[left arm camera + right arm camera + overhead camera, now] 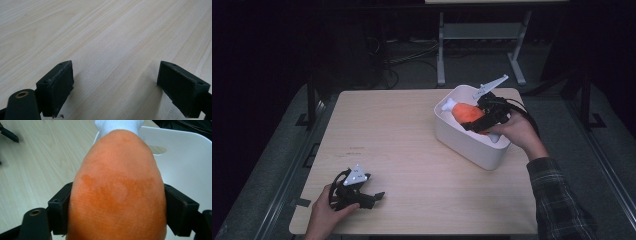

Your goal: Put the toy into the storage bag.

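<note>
An orange plush toy (466, 113) with a white end (450, 104) hangs tilted over the white bin (462, 145) at the table's right side. My right gripper (476, 120) is shut on it, and a hand holds the gripper from the right. In the right gripper view the toy (117, 182) bulges between both black pads (58, 210), with the bin's wall (185, 157) behind it. Near the table's front left corner my left gripper (373, 188) rests low in the other hand. It (115, 85) stands open over bare wood, nothing between its fingers.
The light wooden table (402, 130) spreads between the two hands. A metal stand (482, 45) and loose cables (407, 57) lie on the dark floor beyond the far edge. A plaid sleeve (557, 200) comes in at the bottom right.
</note>
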The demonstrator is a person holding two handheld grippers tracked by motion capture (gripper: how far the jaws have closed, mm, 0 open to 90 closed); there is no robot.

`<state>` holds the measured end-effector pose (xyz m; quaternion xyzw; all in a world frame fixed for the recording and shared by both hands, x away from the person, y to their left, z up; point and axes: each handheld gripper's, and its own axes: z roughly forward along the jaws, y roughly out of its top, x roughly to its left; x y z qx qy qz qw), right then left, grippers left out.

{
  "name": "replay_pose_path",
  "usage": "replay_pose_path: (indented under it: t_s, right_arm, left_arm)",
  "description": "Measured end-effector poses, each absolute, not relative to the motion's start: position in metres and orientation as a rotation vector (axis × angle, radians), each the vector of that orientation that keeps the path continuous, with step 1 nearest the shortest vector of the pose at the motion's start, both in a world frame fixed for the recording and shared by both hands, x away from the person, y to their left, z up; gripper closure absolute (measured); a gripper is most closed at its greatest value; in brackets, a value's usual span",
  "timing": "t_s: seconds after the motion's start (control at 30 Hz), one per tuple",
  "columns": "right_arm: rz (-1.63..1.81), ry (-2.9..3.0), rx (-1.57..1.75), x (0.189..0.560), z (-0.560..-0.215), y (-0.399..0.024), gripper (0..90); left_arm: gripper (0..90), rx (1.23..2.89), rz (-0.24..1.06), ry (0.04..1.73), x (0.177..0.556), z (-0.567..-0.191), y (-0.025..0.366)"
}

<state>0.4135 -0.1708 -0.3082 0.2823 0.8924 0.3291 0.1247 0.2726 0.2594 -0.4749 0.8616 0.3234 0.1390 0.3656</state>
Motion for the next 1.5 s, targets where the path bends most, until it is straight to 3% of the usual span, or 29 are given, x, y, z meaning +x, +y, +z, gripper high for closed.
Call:
replay_pose_path:
  t_s: [0.83,1.5]
  right_arm:
    - [0.982,2.608,0.873,0.422,-0.315,-0.168,14.6]
    - [1.084,2.595,0.841,0.391,-0.310,-0.164,14.1]
  left_arm:
    - [12.8,2.216,0.356,0.831,0.273,-0.475,0.259]
    - [12.8,2.212,0.357,0.833,0.273,-0.475,0.259]
